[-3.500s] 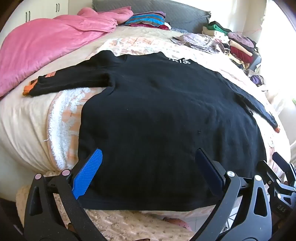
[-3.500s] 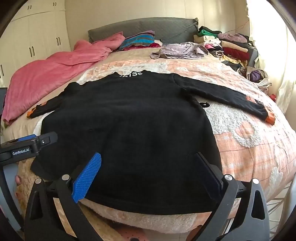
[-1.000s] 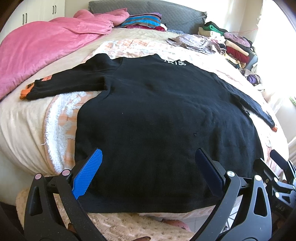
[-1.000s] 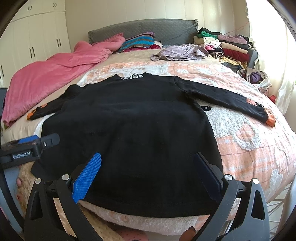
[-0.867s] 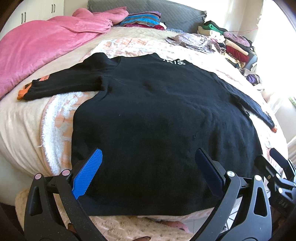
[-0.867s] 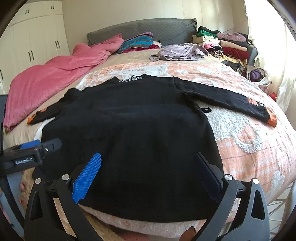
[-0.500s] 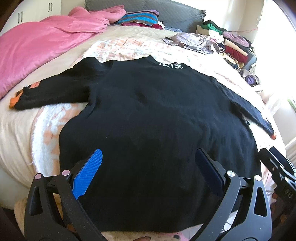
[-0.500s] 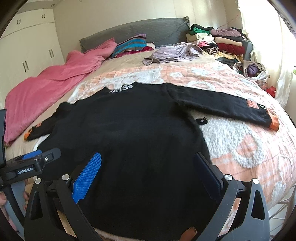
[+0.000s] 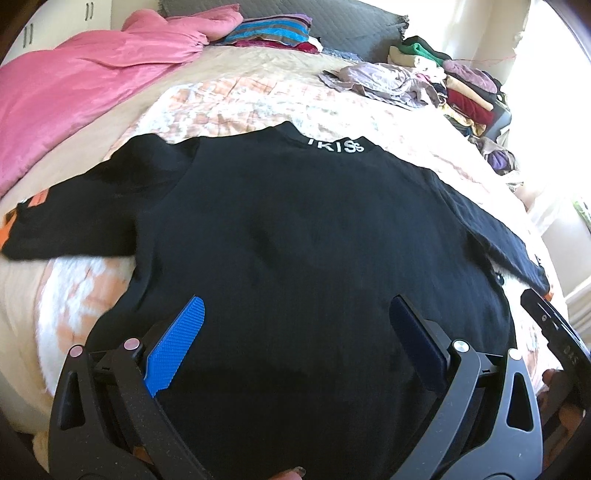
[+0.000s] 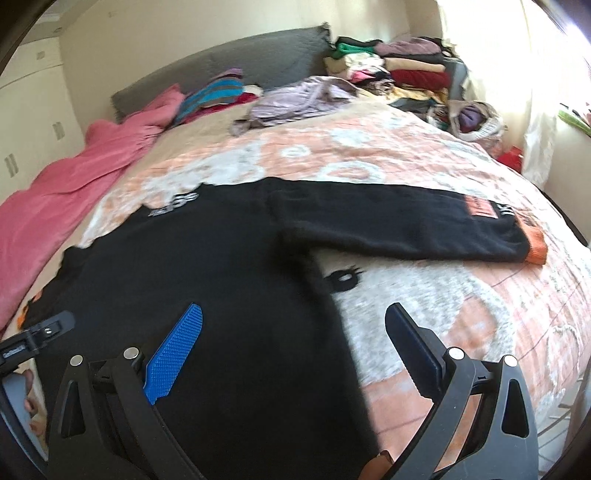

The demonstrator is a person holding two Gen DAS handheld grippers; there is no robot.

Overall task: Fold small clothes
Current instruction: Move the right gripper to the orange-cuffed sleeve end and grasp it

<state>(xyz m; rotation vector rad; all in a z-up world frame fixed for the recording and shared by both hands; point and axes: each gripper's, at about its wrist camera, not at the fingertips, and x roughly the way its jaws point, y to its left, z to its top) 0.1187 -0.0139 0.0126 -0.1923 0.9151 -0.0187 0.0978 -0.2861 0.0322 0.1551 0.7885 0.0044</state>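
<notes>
A black long-sleeved sweater (image 9: pixel 295 236) lies flat on the bed, collar with white letters (image 9: pixel 336 144) at the far end, both sleeves spread out. My left gripper (image 9: pixel 295 332) is open and empty, low over the sweater's lower body. My right gripper (image 10: pixel 295 332) is open and empty over the sweater's (image 10: pixel 192 258) right side edge, below the right sleeve (image 10: pixel 406 225) with its orange cuff (image 10: pixel 533 242). The left sleeve (image 9: pixel 74 218) reaches toward the bed's left edge.
A pink blanket (image 9: pixel 74 81) covers the left of the bed. Folded striped clothes (image 9: pixel 269 33) and a lilac garment (image 9: pixel 373 79) lie near the grey headboard (image 10: pixel 229 66). A clothes pile (image 10: pixel 402 70) stands at the far right. The peach-and-white bedspread (image 10: pixel 461 295) shows right of the sweater.
Both grippers moved forward and lower over the sweater. The right gripper also swung right, toward the right sleeve. Both stayed open; the sweater has not moved.
</notes>
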